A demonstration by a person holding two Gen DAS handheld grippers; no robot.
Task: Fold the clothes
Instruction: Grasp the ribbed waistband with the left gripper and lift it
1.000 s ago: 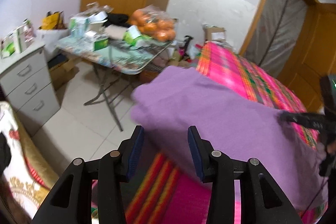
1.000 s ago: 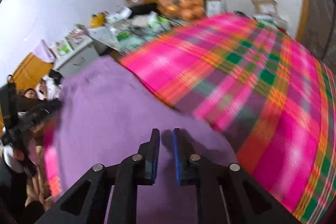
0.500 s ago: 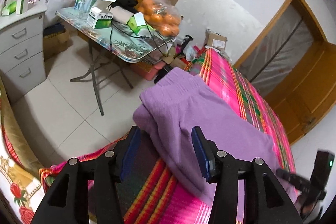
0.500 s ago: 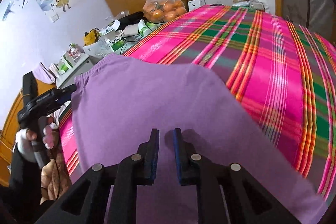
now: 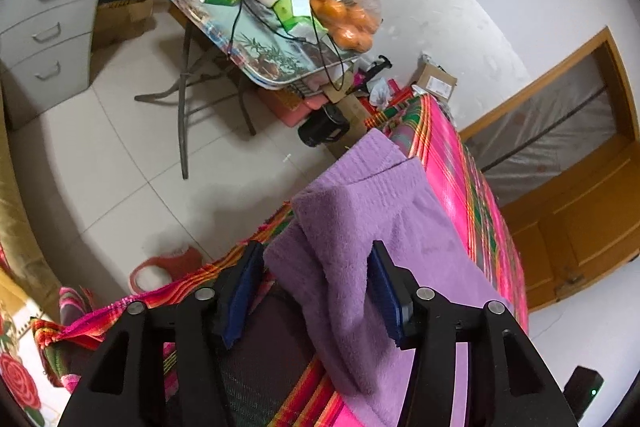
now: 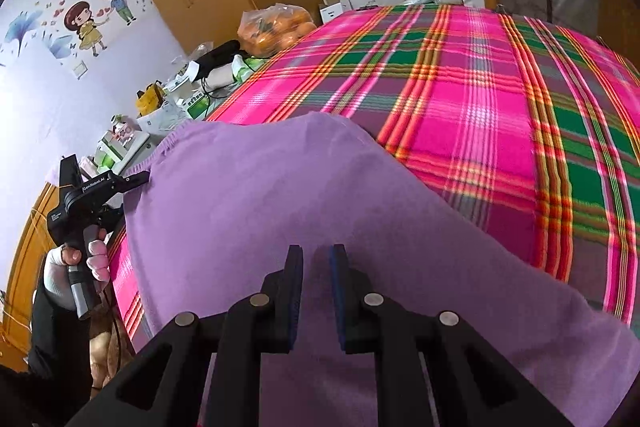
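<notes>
A purple fleece garment [image 6: 288, 195] lies spread on a bed with a pink and green plaid blanket [image 6: 500, 99]. In the left wrist view its folded corner [image 5: 352, 247] sits between the fingers of my left gripper [image 5: 314, 287], whose jaws stand wide open around the cloth. My right gripper [image 6: 316, 291] hovers over the garment's near part with its jaws nearly together, a narrow gap showing and no cloth visibly pinched. The left gripper also shows in the right wrist view [image 6: 136, 179] at the garment's far left edge, held by a gloved hand.
A folding table [image 5: 256, 55] with boxes, cables and a bag of oranges [image 5: 344, 15] stands on the tiled floor beside the bed. A grey drawer cabinet [image 5: 48, 35] is at the left. A red slipper [image 5: 160, 271] lies near the bed's corner. Wooden doors [image 5: 580, 207] are at the right.
My left gripper has moved in onto the garment's corner, which now lies between its open fingers. The garment has settled flat on the bed under my right gripper.
</notes>
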